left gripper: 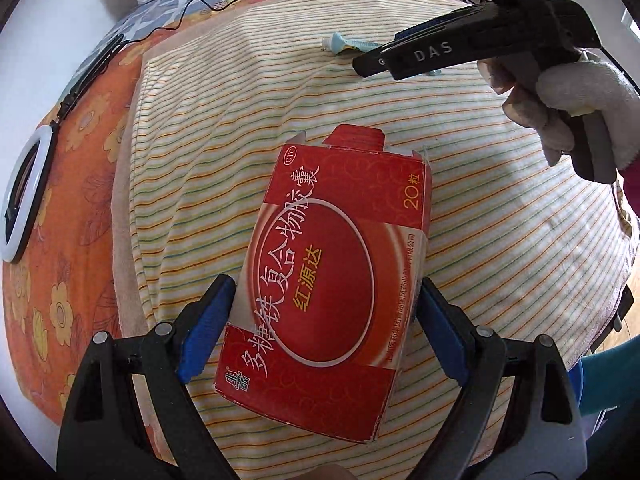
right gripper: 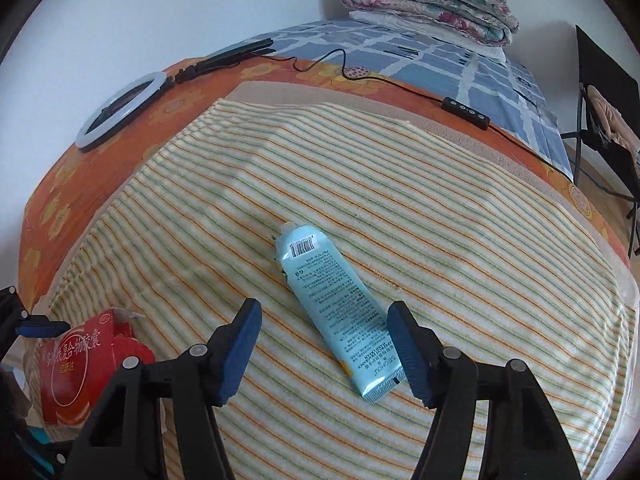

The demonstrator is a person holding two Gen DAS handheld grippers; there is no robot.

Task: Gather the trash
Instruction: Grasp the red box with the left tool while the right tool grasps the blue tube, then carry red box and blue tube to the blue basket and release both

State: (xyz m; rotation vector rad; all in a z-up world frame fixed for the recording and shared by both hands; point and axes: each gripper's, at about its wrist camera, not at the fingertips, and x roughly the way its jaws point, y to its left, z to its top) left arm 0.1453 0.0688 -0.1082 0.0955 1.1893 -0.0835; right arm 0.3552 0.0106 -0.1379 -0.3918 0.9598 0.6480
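Note:
A red medicine box (left gripper: 332,264) lies on the striped towel (left gripper: 500,240), its end flap open. My left gripper (left gripper: 325,281) is open and straddles the box, with a blue pad close beside each long side. The same box (right gripper: 92,364) shows at the lower left of the right wrist view. A pale blue tube (right gripper: 336,300) lies on the towel between the fingers of my open right gripper (right gripper: 323,306); the right pad (right gripper: 404,348) is near the tube's crimped end and the left pad stands well clear. A gloved hand (left gripper: 580,96) holds the right gripper above the tube (left gripper: 344,44).
The towel covers a bed with an orange flowered sheet (right gripper: 80,184). A ring light (right gripper: 120,108) on its folded stand and a black cable with a remote (right gripper: 466,114) lie behind the towel. A folded quilt (right gripper: 428,4) sits at the wall, a black stand (right gripper: 608,120) at the right.

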